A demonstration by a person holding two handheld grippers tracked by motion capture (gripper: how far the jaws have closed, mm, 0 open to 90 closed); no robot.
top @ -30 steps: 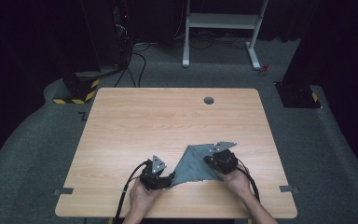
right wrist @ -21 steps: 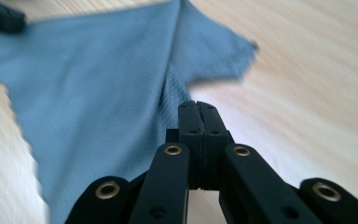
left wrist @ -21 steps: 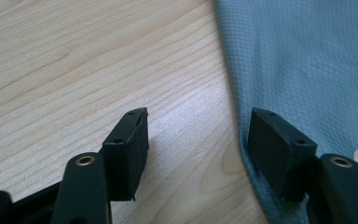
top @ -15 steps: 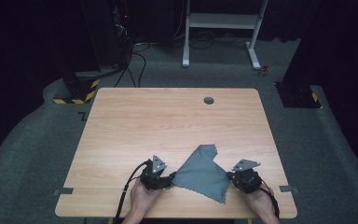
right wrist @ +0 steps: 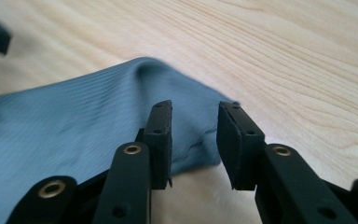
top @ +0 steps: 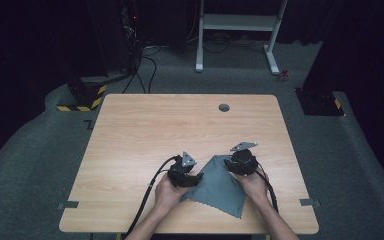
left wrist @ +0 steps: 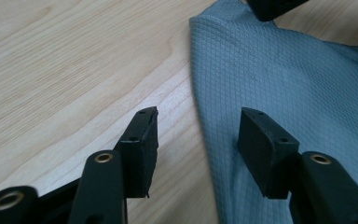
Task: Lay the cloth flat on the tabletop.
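A grey-blue cloth [top: 220, 189] lies on the wooden table [top: 145, 135] near its front edge, tapering toward the person. My left gripper [top: 194, 179] sits at the cloth's left edge. In the left gripper view the left gripper [left wrist: 200, 119] is open, its jaws have just been closing, and the cloth [left wrist: 284, 70] edge runs between them untouched. My right gripper [top: 237, 166] is at the cloth's far corner. In the right gripper view the right gripper [right wrist: 195, 112] is open, its jaws have just been opening, and a rumpled corner of the cloth [right wrist: 74, 126] lies between them, not pressed.
A round cable hole [top: 224, 107] sits near the table's far edge. Black cables trail from both grippers off the front edge. On the floor beyond stand a white desk frame [top: 235, 22] and a black-and-yellow striped block [top: 82, 100].
The right gripper swung out to the right with the cloth, then came back to its far corner with jaws now apart. The left gripper moved right onto the cloth's left edge.
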